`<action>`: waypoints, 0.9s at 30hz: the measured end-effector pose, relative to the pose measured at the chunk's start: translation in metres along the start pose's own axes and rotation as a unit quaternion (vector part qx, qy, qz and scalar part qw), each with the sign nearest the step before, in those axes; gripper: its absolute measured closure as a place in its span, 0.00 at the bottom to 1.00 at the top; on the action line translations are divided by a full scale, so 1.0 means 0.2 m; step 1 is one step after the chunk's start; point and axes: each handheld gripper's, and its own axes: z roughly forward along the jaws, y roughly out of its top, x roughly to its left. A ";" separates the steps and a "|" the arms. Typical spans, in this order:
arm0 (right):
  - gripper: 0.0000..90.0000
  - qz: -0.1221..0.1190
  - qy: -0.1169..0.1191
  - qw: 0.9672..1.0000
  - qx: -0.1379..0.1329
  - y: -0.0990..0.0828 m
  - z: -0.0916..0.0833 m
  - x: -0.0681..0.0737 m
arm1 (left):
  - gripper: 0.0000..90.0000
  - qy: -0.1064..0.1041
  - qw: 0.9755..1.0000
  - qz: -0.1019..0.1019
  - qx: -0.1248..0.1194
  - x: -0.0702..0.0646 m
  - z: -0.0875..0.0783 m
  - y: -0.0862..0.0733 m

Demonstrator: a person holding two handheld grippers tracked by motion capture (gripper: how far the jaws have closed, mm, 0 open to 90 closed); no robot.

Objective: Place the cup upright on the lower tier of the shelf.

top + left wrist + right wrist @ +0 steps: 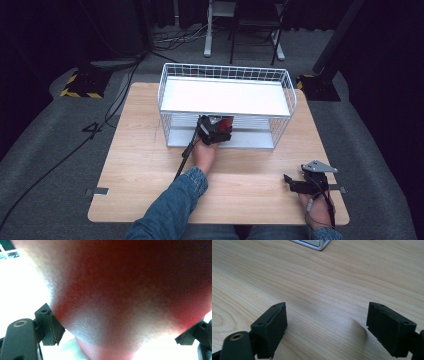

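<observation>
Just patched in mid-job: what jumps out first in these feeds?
The white wire rack stands at the table's far middle, and the left claw is at its lower shelf with a red object between its jaws. That object looms blurred and huge in the left gripper view. The right claw rests open at the near right edge over bare wood.

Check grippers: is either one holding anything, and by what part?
Left gripper grips a red object across its sides, at the wire rack's lower shelf. Right gripper is open, holding nothing.
</observation>
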 end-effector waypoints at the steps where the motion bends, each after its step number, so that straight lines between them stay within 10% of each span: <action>1: 0.19 0.000 0.000 1.000 0.000 0.00 0.00 0.00 | 0.18 -0.005 1.000 -0.004 -0.003 0.00 0.00 0.00; 3: 0.19 0.000 0.000 1.000 0.000 0.00 0.00 0.00 | 0.18 0.045 0.999 -0.025 0.000 -0.02 -0.01 0.00; 7: 0.19 -0.001 -0.001 1.000 0.000 0.00 0.00 0.00 | 0.16 0.010 1.000 -0.021 0.001 -0.01 0.00 0.00; 11: 0.19 -0.001 -0.001 1.000 0.000 0.00 0.00 0.00 | 0.06 0.038 0.998 -0.042 -0.001 -0.02 -0.01 0.00; 20: 0.19 -0.001 -0.001 1.000 0.000 0.00 0.00 0.00 | 0.00 0.015 0.999 -0.051 -0.008 0.00 -0.03 -0.02; 22: 0.19 -0.002 -0.001 1.000 0.000 0.00 0.00 0.00 | 0.00 0.008 0.996 -0.082 -0.039 -0.02 -0.03 -0.02; 24: 0.19 -0.001 -0.001 1.000 0.000 0.00 0.00 0.00 | 0.00 0.008 0.999 -0.043 -0.004 0.01 -0.06 -0.02; 27: 0.19 0.000 0.000 1.000 0.000 0.00 0.00 0.00 | 0.00 0.008 0.999 -0.045 -0.005 0.00 -0.08 -0.01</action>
